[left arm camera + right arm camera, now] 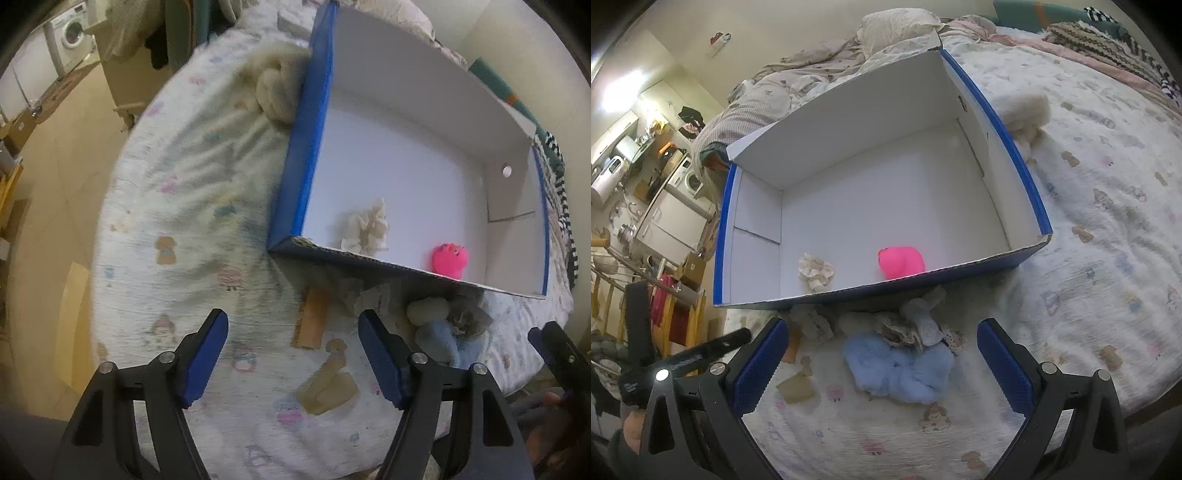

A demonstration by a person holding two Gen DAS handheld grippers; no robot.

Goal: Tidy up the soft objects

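Note:
A blue cardboard box (306, 122) with a white inside stands on the bed; it also shows in the right wrist view (1023, 162). Inside lie a pink soft toy (450, 258) (901, 262) and a cream scrunchie (367, 229) (816, 271). In front of the box lies a pile of soft things: a light blue fluffy piece (901, 365) (439, 338), a grey one (923, 317) (467, 317) and a cream one (428, 310). My left gripper (293, 354) is open and empty above the sheet, left of the pile. My right gripper (882, 365) is open, its fingers either side of the blue piece.
A cream fluffy item (273, 88) (1023, 107) lies against the box's outer side. The bed has a patterned white sheet (177, 206), with pillows and blankets (897, 22) at its far end. Beyond the bed's edge are floor, a washing machine (72, 35) and furniture.

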